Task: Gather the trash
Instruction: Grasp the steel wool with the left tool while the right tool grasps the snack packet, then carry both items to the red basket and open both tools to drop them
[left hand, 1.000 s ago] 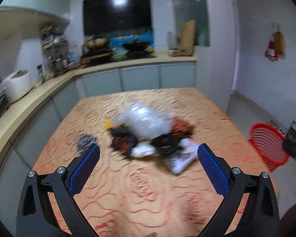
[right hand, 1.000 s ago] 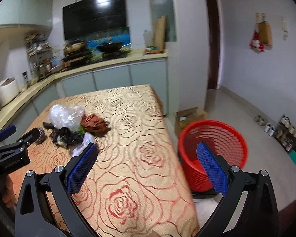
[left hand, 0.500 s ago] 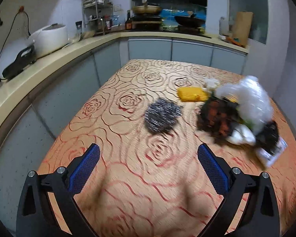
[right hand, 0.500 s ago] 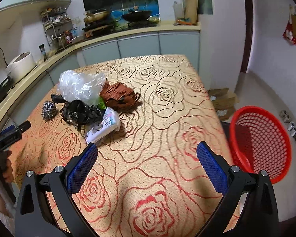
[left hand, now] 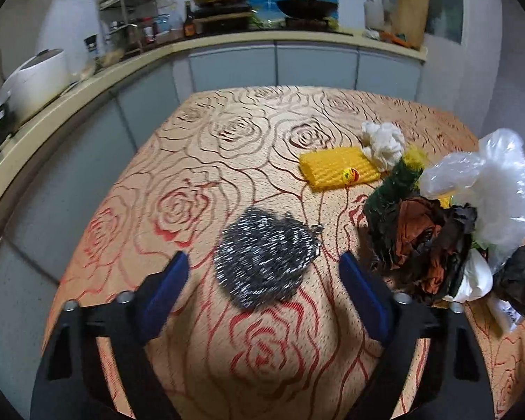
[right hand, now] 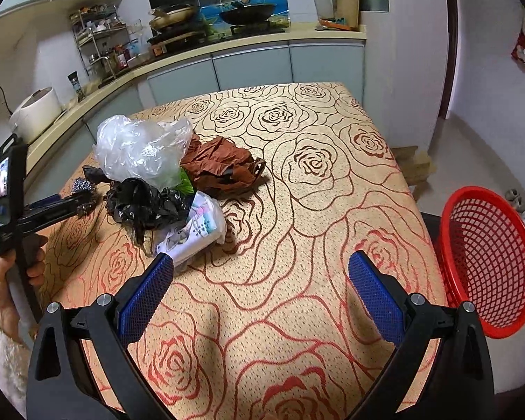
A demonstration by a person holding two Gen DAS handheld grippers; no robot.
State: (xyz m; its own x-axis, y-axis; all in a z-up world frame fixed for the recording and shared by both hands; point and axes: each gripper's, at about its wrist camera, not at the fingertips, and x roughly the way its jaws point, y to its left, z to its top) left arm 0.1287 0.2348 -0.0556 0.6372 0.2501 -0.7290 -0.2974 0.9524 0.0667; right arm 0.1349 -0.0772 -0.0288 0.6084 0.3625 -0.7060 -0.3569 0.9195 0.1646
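Observation:
A steel-wool scrubber (left hand: 266, 257) lies on the rose-patterned tablecloth (left hand: 206, 161), between the open jaws of my left gripper (left hand: 264, 280). To its right is a trash pile: clear plastic bag (left hand: 497, 189), brown and black bags (left hand: 423, 241), yellow sponge (left hand: 339, 172), white crumpled tissue (left hand: 383, 143). In the right wrist view the pile shows the clear bag (right hand: 140, 148), black bag (right hand: 147, 204), brown bag (right hand: 220, 166) and a white packet (right hand: 196, 232). My right gripper (right hand: 260, 287) is open and empty above the table, right of the pile.
A red mesh basket (right hand: 486, 262) stands on the floor off the table's right edge. A kitchen counter (left hand: 70, 94) with a rice cooker (left hand: 35, 80) runs along the left and back. Cardboard boxes (right hand: 416, 164) sit on the floor by the wall.
My left gripper moved forward and down to the steel-wool scrubber, which now sits between its jaws. My right gripper came a little closer to the table; its view barely changed.

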